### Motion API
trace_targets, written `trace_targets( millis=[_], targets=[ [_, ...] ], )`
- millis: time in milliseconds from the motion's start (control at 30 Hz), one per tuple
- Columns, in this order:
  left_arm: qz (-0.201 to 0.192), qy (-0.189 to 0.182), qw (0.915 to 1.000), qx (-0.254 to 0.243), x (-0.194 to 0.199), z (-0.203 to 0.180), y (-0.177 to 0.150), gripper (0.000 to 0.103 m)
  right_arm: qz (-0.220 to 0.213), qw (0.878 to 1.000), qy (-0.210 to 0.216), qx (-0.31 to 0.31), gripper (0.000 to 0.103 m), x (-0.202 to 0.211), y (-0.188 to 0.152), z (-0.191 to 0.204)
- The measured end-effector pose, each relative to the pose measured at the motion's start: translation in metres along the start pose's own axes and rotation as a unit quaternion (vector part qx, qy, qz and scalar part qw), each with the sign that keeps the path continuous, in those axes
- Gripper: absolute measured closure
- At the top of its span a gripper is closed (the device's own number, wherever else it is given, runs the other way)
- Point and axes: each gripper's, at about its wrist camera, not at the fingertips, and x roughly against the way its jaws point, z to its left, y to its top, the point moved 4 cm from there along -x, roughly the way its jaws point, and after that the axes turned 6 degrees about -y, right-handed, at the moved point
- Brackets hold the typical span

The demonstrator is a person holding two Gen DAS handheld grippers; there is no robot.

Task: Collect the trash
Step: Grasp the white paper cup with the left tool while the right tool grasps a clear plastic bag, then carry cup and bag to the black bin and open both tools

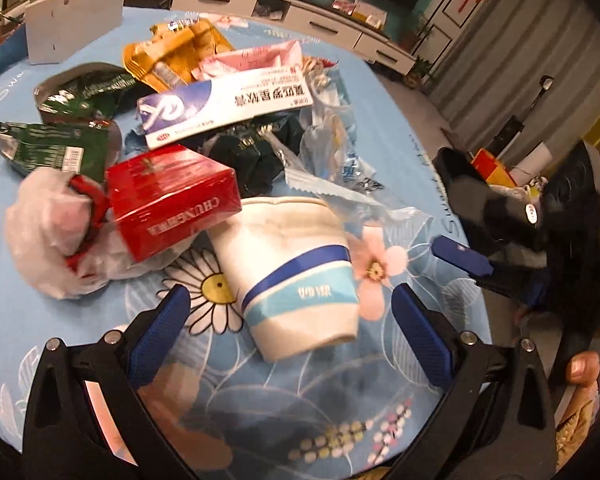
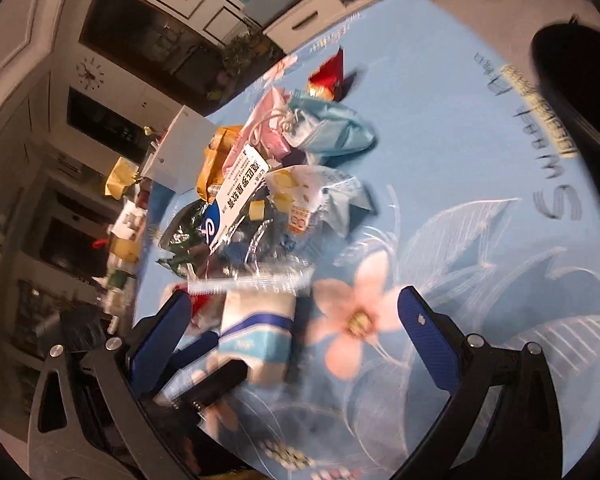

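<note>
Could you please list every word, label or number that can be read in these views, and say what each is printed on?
"CHUNGHWA": red carton, on its side face.
"莫匹罗星软膏": white and blue medicine box, upside down in the left wrist view.
"Sw...": dark script on the blue tablecloth; the rest is too blurred.
Paper cup: two pale characters on its blue band, unreadable.
Green wrappers: print too small.
</note>
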Motion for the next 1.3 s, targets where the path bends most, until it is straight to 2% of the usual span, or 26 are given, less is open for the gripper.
trace_targets(
  millis=[100,167,267,333,367,400,500,567,933,1133,1300],
  targets=[
    [0.006,0.012,0.9999,-0.003,-0.012,0.002,0.004,0.004,0.021,1.000,0.007,-0.023,0.003,-0.022,0.007,-0.002],
    [0.012,0.015,0.9998,-0.005,-0.019,0.003,0.005,0.018,0.029,0.999,0.018,-0.028,0.006,-0.033,0.010,0.001],
    [0.018,0.022,0.9995,-0.011,-0.024,0.003,0.006,0.026,0.045,0.998,0.021,-0.032,0.020,-0.043,0.010,0.004],
    [0.020,0.018,0.9995,-0.018,-0.027,0.000,0.008,0.035,0.048,0.998,0.026,-0.031,0.037,-0.045,0.008,0.006],
    [0.019,0.019,0.9994,-0.020,-0.027,0.000,0.008,0.035,0.048,0.998,0.021,-0.030,0.043,-0.045,0.008,0.004],
    [0.018,0.020,0.9994,-0.022,-0.027,0.000,0.008,0.036,0.048,0.998,0.012,-0.029,0.053,-0.044,0.007,0.001],
    [0.019,0.019,0.9994,-0.024,-0.027,-0.002,0.009,0.037,0.045,0.998,0.007,-0.037,0.068,-0.038,0.005,-0.007],
    [0.019,0.013,0.9995,-0.023,-0.026,-0.003,0.009,0.038,0.036,0.999,0.002,-0.038,0.073,-0.031,0.003,-0.011],
    [-0.012,-0.019,0.9969,-0.075,0.000,-0.041,0.011,0.039,-0.075,0.996,-0.025,-0.038,0.076,0.056,0.000,-0.046],
    [-0.037,-0.037,0.9922,-0.113,0.012,-0.074,0.017,0.039,-0.144,0.986,-0.061,-0.060,0.076,0.103,0.014,-0.079],
    [-0.043,-0.055,0.9860,-0.151,0.000,-0.114,0.042,0.039,-0.198,0.970,-0.120,-0.077,0.076,0.133,0.019,-0.111]
  ],
)
